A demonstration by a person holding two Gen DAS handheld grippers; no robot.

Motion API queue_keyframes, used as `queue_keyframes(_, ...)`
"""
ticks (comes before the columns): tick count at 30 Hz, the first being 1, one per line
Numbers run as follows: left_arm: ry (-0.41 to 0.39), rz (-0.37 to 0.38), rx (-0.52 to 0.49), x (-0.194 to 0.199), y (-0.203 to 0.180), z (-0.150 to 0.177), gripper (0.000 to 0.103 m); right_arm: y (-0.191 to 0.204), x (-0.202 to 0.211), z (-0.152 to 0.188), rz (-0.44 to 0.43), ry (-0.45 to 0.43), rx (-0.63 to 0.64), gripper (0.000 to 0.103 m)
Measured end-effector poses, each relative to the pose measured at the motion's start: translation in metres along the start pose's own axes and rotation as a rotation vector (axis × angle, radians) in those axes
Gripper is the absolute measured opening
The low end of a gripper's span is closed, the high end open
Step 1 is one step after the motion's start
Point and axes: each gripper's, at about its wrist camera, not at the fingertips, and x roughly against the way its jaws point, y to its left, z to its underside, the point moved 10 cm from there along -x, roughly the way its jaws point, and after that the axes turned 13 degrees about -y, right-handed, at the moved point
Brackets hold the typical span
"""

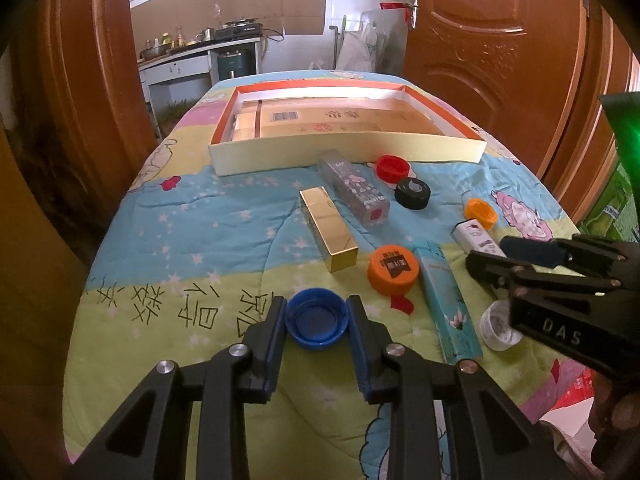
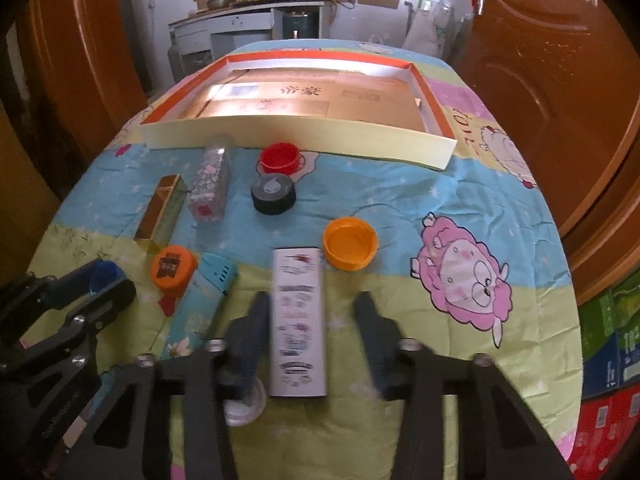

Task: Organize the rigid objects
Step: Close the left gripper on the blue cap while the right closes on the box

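My left gripper (image 1: 316, 306) is shut on a blue bottle cap (image 1: 316, 318) that rests open side up on the patterned quilt. In the right wrist view, my right gripper (image 2: 312, 300) stands open astride a white printed box (image 2: 298, 320). Its left finger touches the box and its right finger is a gap away; this view is blurred. A white cap (image 2: 244, 408) lies under the left finger. The shallow orange-rimmed tray (image 1: 348, 152) sits at the far end of the quilt.
Between the grippers and the tray lie a gold box (image 1: 328, 232), a clear patterned box (image 1: 354, 188), a teal box (image 1: 448, 304), red (image 1: 394, 168), black (image 1: 414, 192) and two orange caps (image 1: 394, 274) (image 2: 350, 248). Wooden doors flank the table. Stacked cartons (image 2: 608, 344) stand right.
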Motion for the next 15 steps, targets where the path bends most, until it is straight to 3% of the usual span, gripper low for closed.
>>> queue_keyframes(15, -0.052, 0.019, 0.003, 0.012, 0.007, -0.029, 0.030, -0.002, 0.026, -0.020, -0.052, -0.052, -0.055, 0.027)
